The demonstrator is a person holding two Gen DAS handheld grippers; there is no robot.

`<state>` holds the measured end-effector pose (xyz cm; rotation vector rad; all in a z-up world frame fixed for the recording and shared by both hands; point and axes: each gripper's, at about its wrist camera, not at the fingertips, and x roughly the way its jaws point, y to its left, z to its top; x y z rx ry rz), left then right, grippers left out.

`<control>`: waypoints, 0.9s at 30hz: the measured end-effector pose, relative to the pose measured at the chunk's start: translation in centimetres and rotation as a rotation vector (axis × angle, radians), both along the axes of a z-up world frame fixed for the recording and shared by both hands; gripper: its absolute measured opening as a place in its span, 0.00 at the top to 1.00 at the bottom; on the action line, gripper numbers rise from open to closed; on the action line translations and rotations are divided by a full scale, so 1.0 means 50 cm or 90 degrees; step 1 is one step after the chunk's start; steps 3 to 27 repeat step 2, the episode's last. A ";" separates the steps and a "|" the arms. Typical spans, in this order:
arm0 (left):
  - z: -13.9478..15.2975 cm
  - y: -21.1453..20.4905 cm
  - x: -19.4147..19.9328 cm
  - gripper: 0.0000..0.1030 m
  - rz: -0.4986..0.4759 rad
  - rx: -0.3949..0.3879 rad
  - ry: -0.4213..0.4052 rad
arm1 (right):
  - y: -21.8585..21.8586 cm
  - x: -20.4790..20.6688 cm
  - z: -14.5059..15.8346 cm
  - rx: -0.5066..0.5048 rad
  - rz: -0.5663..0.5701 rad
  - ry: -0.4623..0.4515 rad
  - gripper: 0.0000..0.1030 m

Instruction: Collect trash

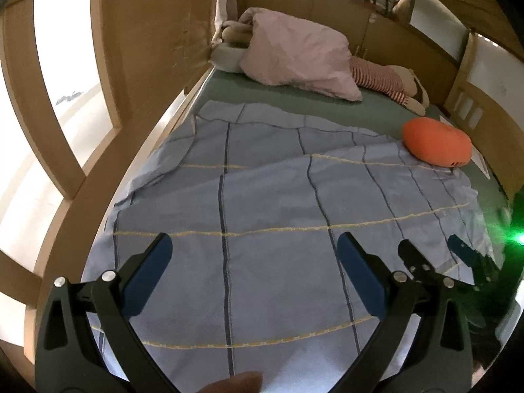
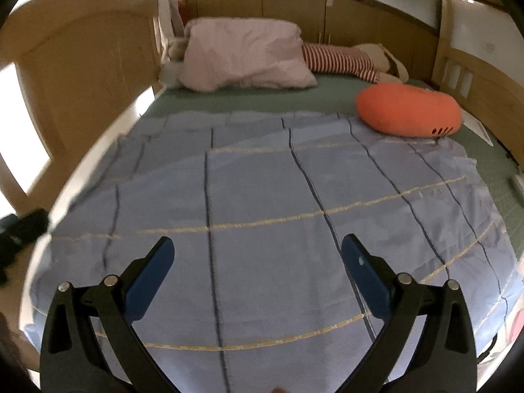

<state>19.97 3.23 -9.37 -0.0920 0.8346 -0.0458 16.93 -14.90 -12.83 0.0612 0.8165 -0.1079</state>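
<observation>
Over the near end of a wooden-framed bed (image 1: 157, 49) both tools hang above a pale blue checked blanket (image 2: 262, 196) with dark and yellow lines. At left, the left hand-held gripper (image 1: 253, 245) is spread wide, blue pads empty. Just to its right the right hand-held gripper (image 2: 257, 245) gapes equally wide, holding nothing. At the far end lies a crumpled pink pillow (image 2: 242, 55), a soft toy in red-and-white stripes (image 2: 340, 60) beside it. Far right, an orange oval cushion (image 2: 406, 109) rests on the blanket's edge. I cannot make out any trash on the bed.
</observation>
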 end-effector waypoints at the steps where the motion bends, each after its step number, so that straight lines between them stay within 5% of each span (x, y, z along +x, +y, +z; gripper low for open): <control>1: -0.001 0.000 0.001 0.03 0.001 0.004 -0.002 | -0.004 0.012 -0.021 -0.016 0.000 0.017 0.03; 27: -0.001 -0.001 -0.001 0.03 0.005 0.015 -0.005 | -0.006 0.019 -0.035 -0.024 -0.001 0.024 0.03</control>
